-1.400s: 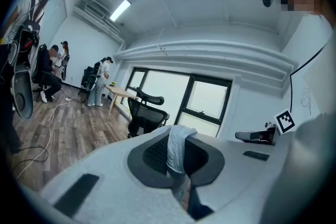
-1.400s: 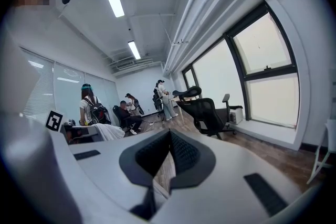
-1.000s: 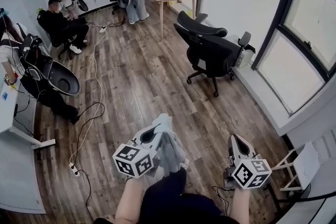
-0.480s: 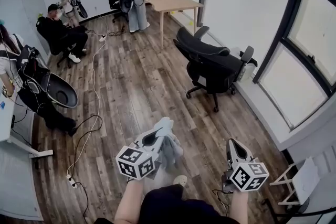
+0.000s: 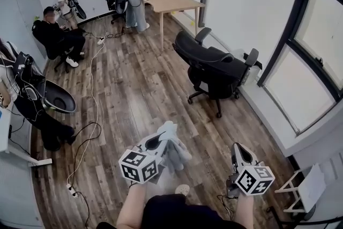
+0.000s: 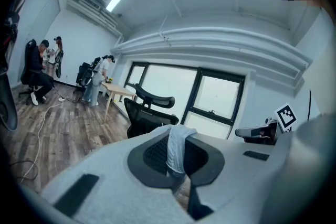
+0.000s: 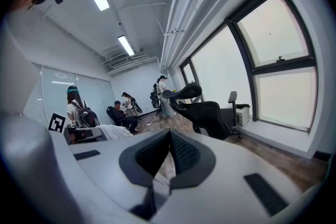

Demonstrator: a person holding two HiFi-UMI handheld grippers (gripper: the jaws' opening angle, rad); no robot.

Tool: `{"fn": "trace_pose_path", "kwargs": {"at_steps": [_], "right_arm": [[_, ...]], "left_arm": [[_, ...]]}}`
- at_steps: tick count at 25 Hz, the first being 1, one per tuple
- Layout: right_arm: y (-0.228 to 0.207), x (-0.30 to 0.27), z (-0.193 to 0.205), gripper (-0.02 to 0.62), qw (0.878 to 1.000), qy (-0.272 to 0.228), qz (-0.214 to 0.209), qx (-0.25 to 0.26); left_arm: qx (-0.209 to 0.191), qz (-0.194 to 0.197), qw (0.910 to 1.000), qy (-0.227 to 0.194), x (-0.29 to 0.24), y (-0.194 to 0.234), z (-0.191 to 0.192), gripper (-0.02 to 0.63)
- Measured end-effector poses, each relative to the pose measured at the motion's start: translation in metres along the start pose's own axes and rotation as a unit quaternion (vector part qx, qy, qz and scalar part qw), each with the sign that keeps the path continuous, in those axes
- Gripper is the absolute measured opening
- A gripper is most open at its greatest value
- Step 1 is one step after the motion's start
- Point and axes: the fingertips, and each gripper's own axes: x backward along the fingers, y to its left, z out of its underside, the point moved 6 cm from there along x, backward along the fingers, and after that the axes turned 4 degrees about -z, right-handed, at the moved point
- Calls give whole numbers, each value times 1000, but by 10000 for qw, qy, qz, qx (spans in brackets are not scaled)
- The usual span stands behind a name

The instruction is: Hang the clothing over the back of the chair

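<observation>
Right gripper [image 7: 168, 150] low centre, jaws together, empty; black chair [image 7: 208, 115] right of centre beneath windows [image 7: 273, 60]; pale bundle, probably the clothing [image 7: 113, 132], centre-left.

Your left gripper [image 5: 158, 140] is matt grey plastic, the clothing [image 5: 174, 148] soft pale cloth, the far chair [image 5: 214, 68] matt black, the floor [image 5: 134, 88] streaky wood.

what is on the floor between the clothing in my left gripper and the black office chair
Nothing. In the head view, only bare wood floor lies between the clothing, clamped in the left gripper, and the black office chair.
</observation>
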Motion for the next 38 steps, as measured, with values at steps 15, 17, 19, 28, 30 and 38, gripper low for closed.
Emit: {"fn": "trace_pose_path", "kwargs": {"at_steps": [15,17,19,28,30,38], "right_arm": [[-31,-14,-2,2,9994,-93,316,-97],[-31,-13,1,2,9994,-37,324,-132],[-31,-12,5,2,9993,23,333,-166],[-39,-13,26,2,9987,172,334,-339],[-46,-16,24,2,9986,166,344,-364],[-99,-38,-13,2,9988,46,376,-325]], "left_arm": [[-156,240,9995,158,-46,3,-1,3],[-140,201,9994,225,-44,4,2,3],[-115,159,9994,280,-42,6,5,3],[-108,213,9987,457,-47,0,22,3],[-110,254,9985,466,-58,-3,21,3],[-123,438,9979,457,-126,-23,7,3]]}}
